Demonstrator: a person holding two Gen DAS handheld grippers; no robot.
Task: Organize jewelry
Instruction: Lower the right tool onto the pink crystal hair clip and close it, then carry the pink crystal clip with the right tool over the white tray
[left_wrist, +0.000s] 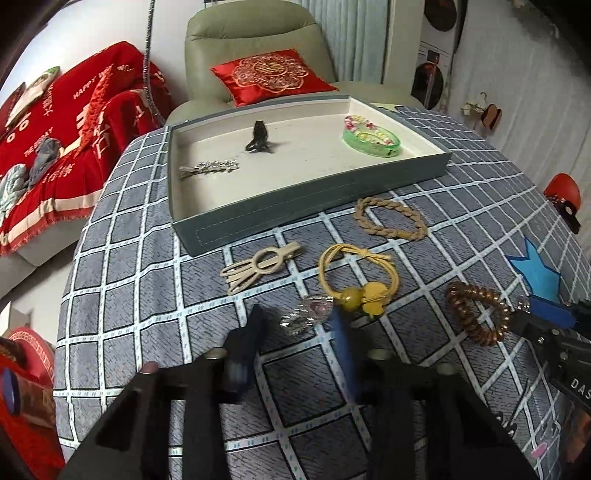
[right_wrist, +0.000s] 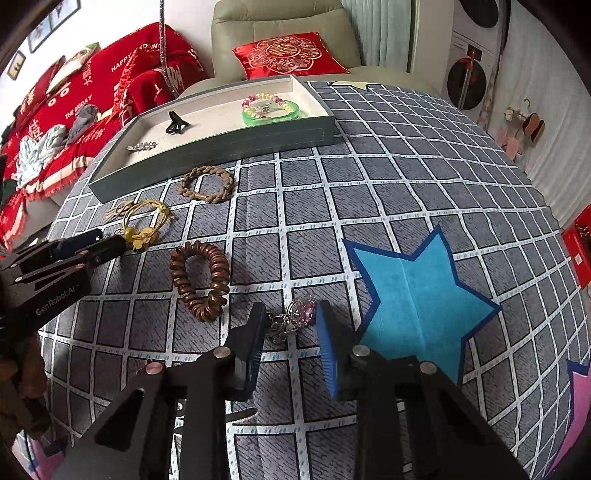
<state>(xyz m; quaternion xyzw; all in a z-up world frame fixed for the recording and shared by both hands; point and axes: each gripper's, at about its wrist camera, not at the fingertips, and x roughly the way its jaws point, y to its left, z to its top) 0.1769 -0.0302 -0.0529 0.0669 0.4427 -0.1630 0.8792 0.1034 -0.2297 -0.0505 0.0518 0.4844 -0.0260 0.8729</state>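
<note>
Both grippers low and angled forward, side by side. Left gripper (left_wrist: 295, 325) spread wide open, right gripper (right_wrist: 291, 321) open too, fingers (right_wrist: 255, 332) parted, gripping nothing.

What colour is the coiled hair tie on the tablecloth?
Coppery brown; the coiled hair tie shows best in the right wrist view.

A red embroidered cushion (left_wrist: 272, 75) sits on a grey-green armchair (left_wrist: 255, 35); red bedding (left_wrist: 70, 122), perhaps a throw, lies left.
</note>
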